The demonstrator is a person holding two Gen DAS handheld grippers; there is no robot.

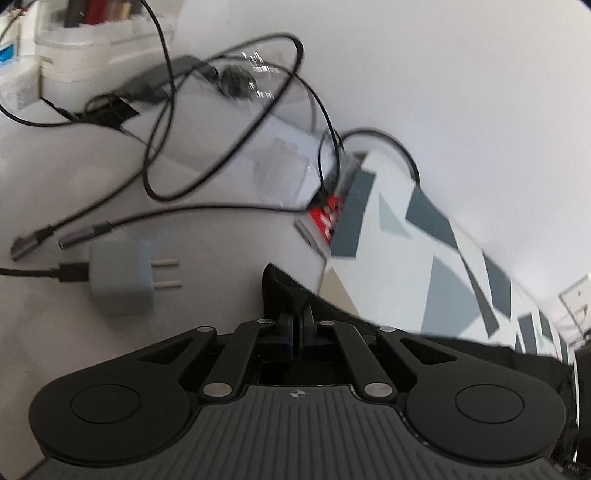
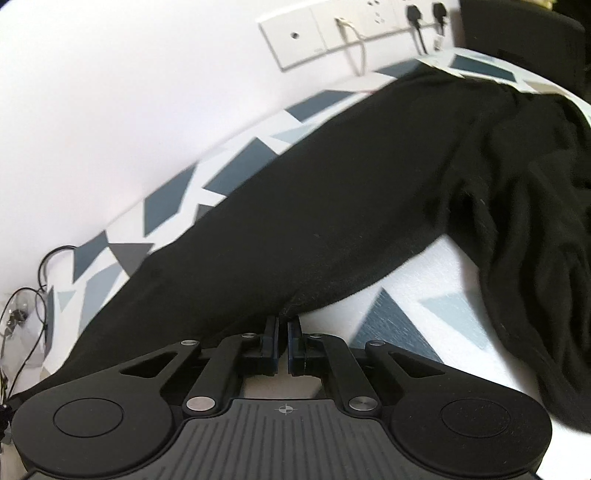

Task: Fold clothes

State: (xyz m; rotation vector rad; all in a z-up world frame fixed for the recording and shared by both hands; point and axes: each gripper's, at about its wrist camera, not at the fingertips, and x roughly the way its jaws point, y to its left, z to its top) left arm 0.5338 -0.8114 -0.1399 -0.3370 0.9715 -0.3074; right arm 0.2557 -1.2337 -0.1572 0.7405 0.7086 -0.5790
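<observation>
A black garment (image 2: 332,206) lies stretched along a cloth with a grey and blue triangle pattern (image 2: 399,321); its right part is bunched in folds. My right gripper (image 2: 282,321) is shut on the garment's near edge. In the left wrist view my left gripper (image 1: 295,314) is shut on a corner of the black garment (image 1: 284,288), which trails off to the lower right over the patterned cloth (image 1: 406,240).
A white table surface (image 1: 221,229) holds a grey plug charger (image 1: 122,277), several black cables (image 1: 221,110) and a white box (image 1: 74,55) at the back left. A white wall (image 2: 110,110) with a socket strip (image 2: 351,29) runs behind the cloth.
</observation>
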